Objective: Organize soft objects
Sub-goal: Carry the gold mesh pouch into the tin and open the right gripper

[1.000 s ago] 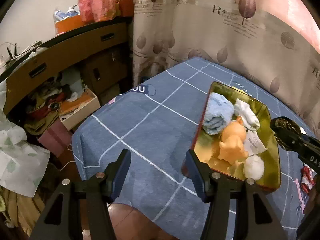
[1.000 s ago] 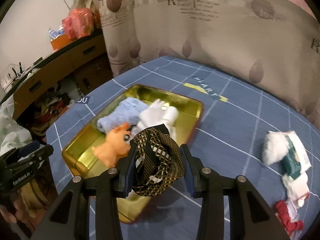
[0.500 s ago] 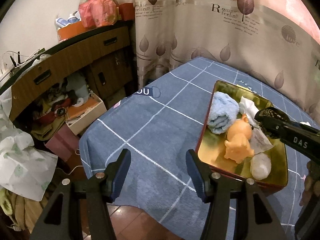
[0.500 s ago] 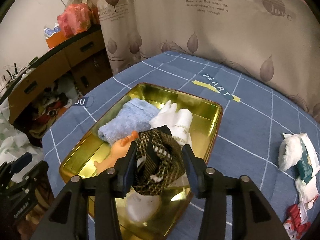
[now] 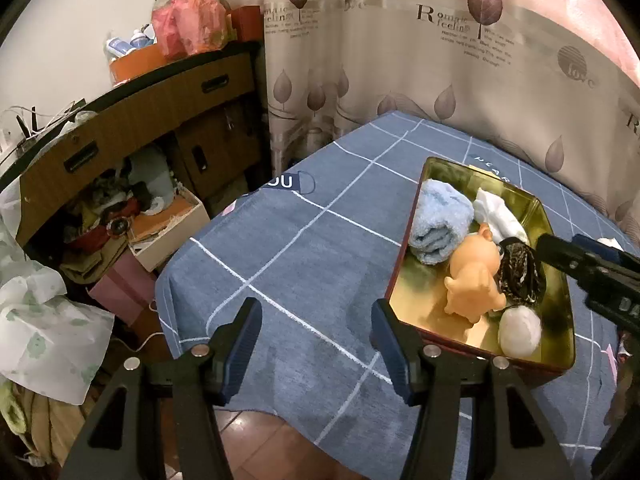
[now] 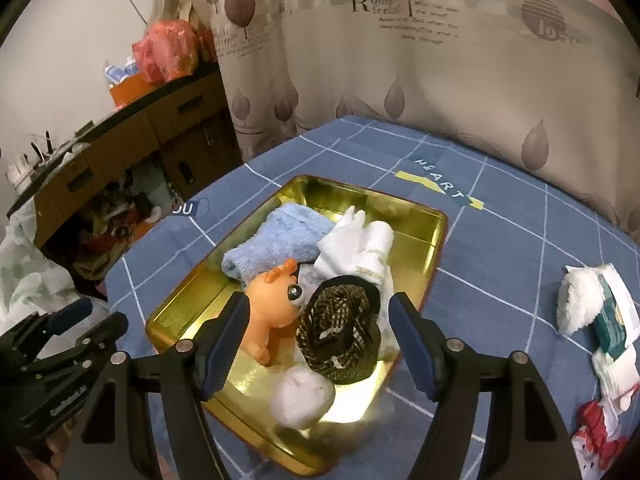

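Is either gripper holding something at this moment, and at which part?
Nothing is held. The right gripper is open, with the dark patterned cloth lying free in the gold tray. The left gripper is open above the blue tablecloth.

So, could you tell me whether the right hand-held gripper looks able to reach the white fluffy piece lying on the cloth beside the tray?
Probably yes: the right hand-held gripper is open and empty, and the white fluffy piece lies uncovered on the blue cloth, nothing between.

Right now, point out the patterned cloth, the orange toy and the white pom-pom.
patterned cloth (image 6: 340, 332), right wrist view, middle of the bundle.
orange toy (image 6: 272, 300), right wrist view, its head.
white pom-pom (image 6: 302, 398), right wrist view, its centre.
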The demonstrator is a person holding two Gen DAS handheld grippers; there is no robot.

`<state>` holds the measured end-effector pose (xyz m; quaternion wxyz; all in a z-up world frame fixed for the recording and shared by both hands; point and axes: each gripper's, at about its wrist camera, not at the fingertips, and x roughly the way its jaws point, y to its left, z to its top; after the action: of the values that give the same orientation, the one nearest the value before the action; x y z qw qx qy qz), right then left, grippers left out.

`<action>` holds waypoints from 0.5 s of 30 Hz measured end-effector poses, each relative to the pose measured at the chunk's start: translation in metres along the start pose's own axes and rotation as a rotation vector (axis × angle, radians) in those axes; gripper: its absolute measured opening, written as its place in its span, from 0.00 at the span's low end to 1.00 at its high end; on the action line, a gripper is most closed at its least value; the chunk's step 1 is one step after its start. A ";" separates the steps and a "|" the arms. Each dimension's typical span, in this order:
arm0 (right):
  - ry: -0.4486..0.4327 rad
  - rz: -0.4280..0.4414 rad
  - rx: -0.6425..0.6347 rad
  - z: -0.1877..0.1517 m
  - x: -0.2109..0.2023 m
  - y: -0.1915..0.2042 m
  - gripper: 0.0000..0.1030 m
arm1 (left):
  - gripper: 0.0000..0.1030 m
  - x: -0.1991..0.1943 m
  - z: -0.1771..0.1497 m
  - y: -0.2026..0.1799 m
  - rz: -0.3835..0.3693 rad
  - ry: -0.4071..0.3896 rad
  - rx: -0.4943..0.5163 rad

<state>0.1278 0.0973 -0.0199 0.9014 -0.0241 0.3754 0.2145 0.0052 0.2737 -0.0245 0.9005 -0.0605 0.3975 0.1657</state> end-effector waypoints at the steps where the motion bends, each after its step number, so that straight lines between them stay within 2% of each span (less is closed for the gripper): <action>1: -0.005 0.001 0.010 -0.001 -0.003 -0.002 0.68 | 0.57 0.000 0.001 0.000 -0.003 0.001 -0.001; 8: -0.047 -0.044 0.051 -0.004 -0.030 -0.029 0.68 | 0.57 0.000 0.001 0.000 -0.012 0.008 -0.009; 15: -0.053 -0.161 0.132 -0.024 -0.059 -0.094 0.71 | 0.57 0.000 0.000 -0.002 -0.008 0.007 -0.003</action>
<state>0.1133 -0.0145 -0.0074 0.9248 0.0108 0.3618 0.1170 0.0055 0.2717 -0.0243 0.8998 -0.0641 0.3999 0.1624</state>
